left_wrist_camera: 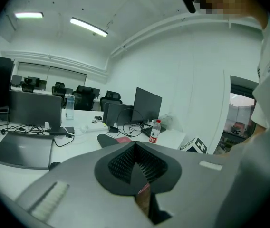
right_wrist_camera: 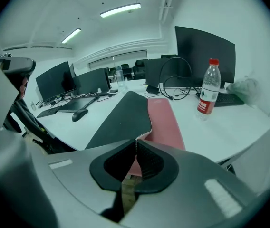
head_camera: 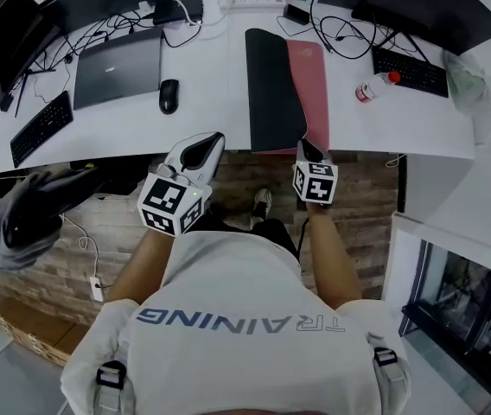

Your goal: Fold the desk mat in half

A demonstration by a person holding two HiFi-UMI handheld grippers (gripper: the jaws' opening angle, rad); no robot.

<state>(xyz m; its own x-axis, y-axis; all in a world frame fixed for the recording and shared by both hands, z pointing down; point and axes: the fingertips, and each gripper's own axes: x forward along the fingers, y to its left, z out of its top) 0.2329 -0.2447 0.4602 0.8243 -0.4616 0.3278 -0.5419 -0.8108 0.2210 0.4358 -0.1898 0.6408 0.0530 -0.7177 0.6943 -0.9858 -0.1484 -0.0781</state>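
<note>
Two layers show on the desk mat (head_camera: 273, 85): a black half folded over a pink one, leaving a pink strip bare at the right. It lies at the front edge of the white desk (head_camera: 219, 85). Left gripper (head_camera: 215, 138) and right gripper (head_camera: 304, 145) both have jaws together, gripping nothing.

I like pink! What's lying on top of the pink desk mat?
Its own black half lies folded over it and hides the left side in the head view. Only a pink strip shows at the right. Anything under the fold can't be seen.

White desks (head_camera: 215, 93), brick-pattern floor (head_camera: 64, 262), ceiling strip lights (left_wrist_camera: 88, 26), white walls (left_wrist_camera: 187, 70).
</note>
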